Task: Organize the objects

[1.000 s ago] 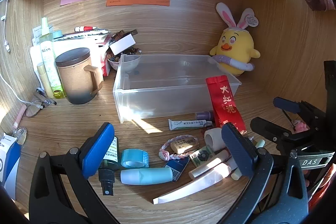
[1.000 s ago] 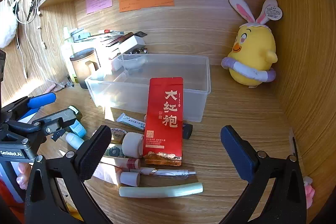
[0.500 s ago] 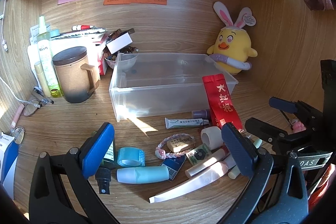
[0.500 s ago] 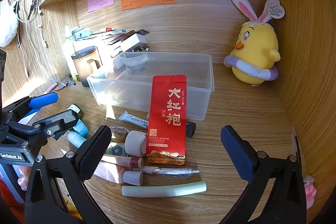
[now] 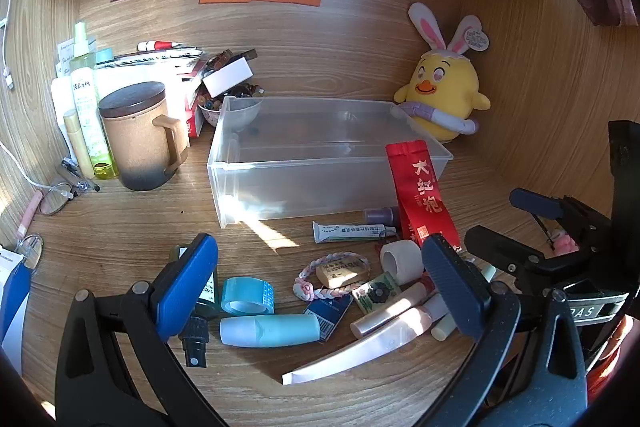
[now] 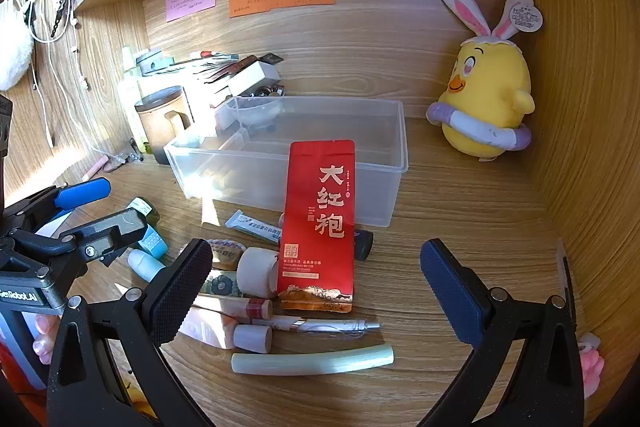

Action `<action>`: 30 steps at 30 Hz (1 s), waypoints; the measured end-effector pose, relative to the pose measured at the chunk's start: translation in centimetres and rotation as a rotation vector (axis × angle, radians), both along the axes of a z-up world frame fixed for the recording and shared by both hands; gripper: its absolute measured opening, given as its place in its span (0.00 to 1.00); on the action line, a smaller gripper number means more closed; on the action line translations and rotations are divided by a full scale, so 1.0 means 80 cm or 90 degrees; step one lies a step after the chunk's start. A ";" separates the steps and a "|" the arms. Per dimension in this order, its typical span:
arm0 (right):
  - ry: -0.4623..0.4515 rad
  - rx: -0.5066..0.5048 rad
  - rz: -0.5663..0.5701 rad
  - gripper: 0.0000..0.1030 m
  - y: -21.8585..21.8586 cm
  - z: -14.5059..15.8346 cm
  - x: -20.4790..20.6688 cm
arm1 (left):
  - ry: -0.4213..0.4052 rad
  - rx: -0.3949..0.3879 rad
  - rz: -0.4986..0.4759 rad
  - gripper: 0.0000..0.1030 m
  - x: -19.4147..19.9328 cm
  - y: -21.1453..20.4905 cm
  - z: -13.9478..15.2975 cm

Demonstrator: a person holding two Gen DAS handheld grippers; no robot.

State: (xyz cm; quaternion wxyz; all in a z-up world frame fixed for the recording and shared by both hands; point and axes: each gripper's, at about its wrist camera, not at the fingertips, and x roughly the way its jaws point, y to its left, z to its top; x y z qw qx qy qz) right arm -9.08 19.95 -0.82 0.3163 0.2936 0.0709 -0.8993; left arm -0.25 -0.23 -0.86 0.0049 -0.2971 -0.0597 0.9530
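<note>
1. Before the clear plastic bin (image 6: 288, 163), small items lie scattered; a red tea pouch (image 6: 320, 223) leans against its front wall.
2. Left gripper (image 5: 320, 287) and right gripper (image 6: 316, 291) hover above them, fingers apart, empty.

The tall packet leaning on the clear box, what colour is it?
The packet is red with gold characters, and it shows best in the right wrist view.
</note>
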 end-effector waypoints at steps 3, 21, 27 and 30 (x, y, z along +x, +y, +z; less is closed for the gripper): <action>0.000 0.000 0.000 1.00 -0.001 0.000 0.000 | 0.002 -0.002 -0.001 1.00 0.002 0.001 0.001; -0.003 0.001 0.001 1.00 -0.005 0.000 0.002 | 0.004 -0.005 -0.003 1.00 0.007 0.003 0.003; -0.006 0.000 0.002 1.00 -0.005 -0.002 0.003 | 0.002 -0.003 -0.002 1.00 0.008 0.000 0.002; -0.008 0.001 0.003 1.00 -0.005 -0.002 0.003 | -0.001 -0.003 0.000 1.00 0.006 -0.002 0.000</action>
